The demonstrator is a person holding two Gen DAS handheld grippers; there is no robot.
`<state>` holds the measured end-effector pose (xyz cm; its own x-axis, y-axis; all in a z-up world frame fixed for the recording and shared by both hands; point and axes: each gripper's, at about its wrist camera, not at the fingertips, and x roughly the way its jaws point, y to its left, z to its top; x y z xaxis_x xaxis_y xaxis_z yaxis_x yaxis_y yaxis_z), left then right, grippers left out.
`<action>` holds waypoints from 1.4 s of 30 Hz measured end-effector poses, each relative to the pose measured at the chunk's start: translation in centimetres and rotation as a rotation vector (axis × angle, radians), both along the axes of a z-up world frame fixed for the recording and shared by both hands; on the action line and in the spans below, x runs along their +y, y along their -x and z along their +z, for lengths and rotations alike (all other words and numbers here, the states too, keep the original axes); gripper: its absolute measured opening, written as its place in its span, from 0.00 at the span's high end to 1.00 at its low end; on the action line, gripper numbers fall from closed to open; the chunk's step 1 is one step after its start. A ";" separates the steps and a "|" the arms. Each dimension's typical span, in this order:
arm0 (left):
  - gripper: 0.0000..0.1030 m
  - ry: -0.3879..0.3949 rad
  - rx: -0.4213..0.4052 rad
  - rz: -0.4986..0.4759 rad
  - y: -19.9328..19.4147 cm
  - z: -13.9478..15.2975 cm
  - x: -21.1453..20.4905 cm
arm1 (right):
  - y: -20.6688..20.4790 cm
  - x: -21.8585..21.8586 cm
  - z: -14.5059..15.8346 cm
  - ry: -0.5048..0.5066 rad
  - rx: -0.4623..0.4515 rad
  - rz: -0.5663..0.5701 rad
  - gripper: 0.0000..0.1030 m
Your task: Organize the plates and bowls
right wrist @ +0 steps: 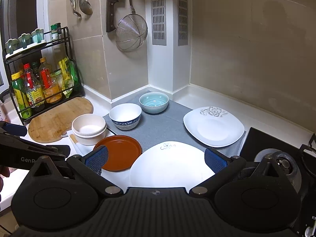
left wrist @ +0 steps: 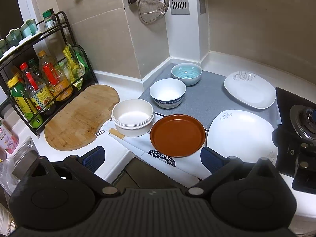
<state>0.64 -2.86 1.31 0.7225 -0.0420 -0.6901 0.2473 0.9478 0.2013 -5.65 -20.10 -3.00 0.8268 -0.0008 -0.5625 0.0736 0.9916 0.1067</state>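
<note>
Brown plate (left wrist: 177,135) overhangs counter edge, touching white plate (left wrist: 242,136); left tongs (left wrist: 153,156), right tongs (right wrist: 156,159) released.

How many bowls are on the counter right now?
3: the cream bowl beside the cutting board, the blue-patterned white bowl on the grey mat, and the teal bowl in the corner.

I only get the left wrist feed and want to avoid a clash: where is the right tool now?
Observer: The right tool hovers open above the near white plate, holding nothing.
Operator: Anything beside it?
Observer: Its left pad overlaps the brown plate in that view; contact unclear.
Operator: The hanging cleaver's top is cropped for me.
Observer: The cleaver shows its blade, hanging beside a ladle.
</note>
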 end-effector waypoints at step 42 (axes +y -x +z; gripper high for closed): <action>0.00 -0.002 0.021 -0.021 -0.3 -0.9 -0.7 | 0.2 -0.5 -0.7 -0.011 -0.012 -0.019 0.00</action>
